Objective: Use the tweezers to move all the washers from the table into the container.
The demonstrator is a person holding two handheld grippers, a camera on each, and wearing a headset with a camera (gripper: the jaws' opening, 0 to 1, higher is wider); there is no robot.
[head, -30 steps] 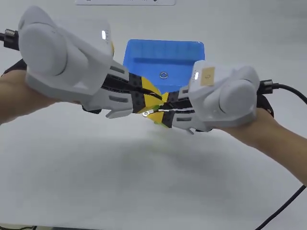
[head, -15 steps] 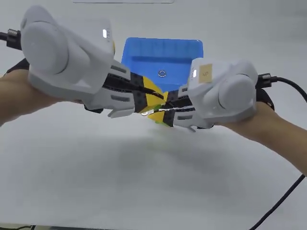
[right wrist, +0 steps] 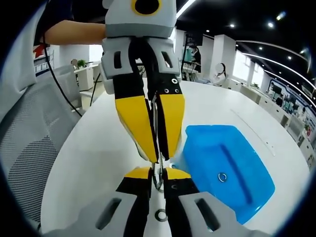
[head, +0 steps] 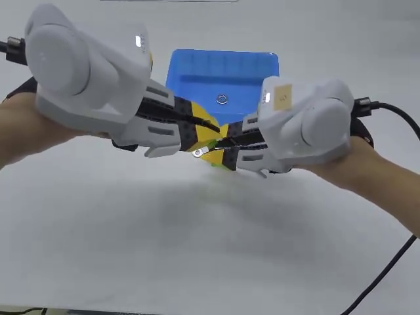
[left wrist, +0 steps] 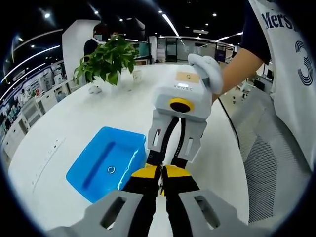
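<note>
At the left of the head view, the left hand-held gripper [head: 211,134] is held above the white table [head: 197,243], its yellow jaws drawn almost together on the thin metal tweezers [head: 199,153]. Just beyond, on the far side, a blue container [head: 252,75] is seen with one washer [head: 222,100] lying in it. At the right, the right hand-held gripper [head: 226,155] is set tip to tip with the left, its jaws likewise closed on the tweezers. In the right gripper view a second washer [right wrist: 161,215] is seen flat on the table below the jaws. The washers are judged light, stiff, thin and smooth, so easily flicked away. The ring is best pinched squarely across, or one tweezer tip passed through the hole.
</note>
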